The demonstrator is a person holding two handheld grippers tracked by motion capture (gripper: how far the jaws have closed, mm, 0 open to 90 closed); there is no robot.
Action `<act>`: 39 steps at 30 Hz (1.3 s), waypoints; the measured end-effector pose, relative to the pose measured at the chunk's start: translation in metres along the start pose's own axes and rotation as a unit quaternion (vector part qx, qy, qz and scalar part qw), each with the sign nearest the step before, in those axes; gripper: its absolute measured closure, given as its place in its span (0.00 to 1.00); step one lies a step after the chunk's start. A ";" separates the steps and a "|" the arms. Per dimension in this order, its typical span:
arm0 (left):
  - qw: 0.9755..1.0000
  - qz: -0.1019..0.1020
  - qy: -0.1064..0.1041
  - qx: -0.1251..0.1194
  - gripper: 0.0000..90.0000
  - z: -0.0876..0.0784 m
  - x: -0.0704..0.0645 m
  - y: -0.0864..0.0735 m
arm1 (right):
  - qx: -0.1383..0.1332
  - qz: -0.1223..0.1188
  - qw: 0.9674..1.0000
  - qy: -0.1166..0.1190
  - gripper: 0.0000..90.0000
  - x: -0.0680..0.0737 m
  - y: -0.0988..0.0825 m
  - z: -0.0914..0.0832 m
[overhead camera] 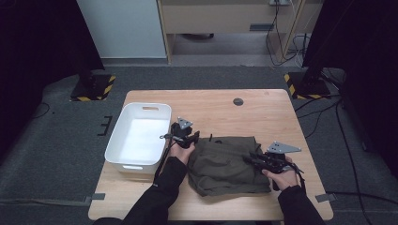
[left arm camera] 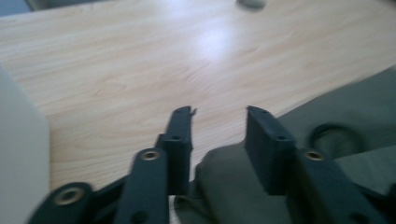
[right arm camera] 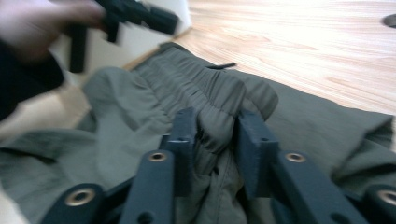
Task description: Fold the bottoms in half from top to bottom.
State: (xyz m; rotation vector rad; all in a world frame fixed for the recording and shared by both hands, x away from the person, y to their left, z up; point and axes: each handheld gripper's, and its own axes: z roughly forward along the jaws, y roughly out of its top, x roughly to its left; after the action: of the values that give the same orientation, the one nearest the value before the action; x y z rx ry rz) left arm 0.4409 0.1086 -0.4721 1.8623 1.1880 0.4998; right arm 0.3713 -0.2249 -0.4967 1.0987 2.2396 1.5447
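We see an olive-green garment (overhead camera: 229, 164), folded into a rough bundle, lying on the wooden table (overhead camera: 263, 112) in the lower centre of the high view, just right of a white bin (overhead camera: 139, 136) that sits at the table's left edge. Our left gripper (overhead camera: 184, 136) hovers at the garment's upper left corner, between it and the bin. In the left gripper view its jaws stand apart, with bare wood showing between the tips and the cloth (left arm camera: 233, 186) lying under them, unpinched: released. Our right gripper (overhead camera: 256, 160) rests on the garment's right edge, at the lower right of the high view. In the right gripper view a gathered fold of cloth (right arm camera: 215, 121) bulges between the two parted jaws; we cannot tell whether the pads press on it. The left hand (right arm camera: 32, 28) and its gripper appear blurred at that view's upper left.
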 end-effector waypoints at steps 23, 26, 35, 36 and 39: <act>0.991 -0.029 -0.111 0.067 0.43 0.021 -0.029 -0.035 | 0.049 0.053 0.996 -0.056 0.46 -0.012 -0.002 0.022; 0.992 -0.016 -0.104 0.071 0.48 0.023 -0.033 -0.037 | 0.054 0.065 0.995 -0.054 0.49 -0.013 -0.005 0.025; 0.994 0.013 -0.084 0.065 0.63 0.014 -0.045 -0.034 | 0.052 0.038 0.996 -0.066 0.72 -0.006 -0.005 0.026; 0.994 0.017 -0.083 0.062 0.64 0.010 -0.046 -0.033 | 0.048 0.033 0.996 -0.063 0.74 -0.006 -0.004 0.026; 0.994 0.040 -0.088 0.055 0.66 -0.009 -0.050 -0.029 | 0.038 0.025 0.998 -0.049 0.75 -0.001 -0.001 0.022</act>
State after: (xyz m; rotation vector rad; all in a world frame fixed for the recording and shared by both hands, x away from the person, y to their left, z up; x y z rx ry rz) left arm 0.3955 0.0746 -0.4853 2.0104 1.0457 0.3115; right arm 0.3837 -0.2098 -0.5068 1.2316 2.2379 1.4032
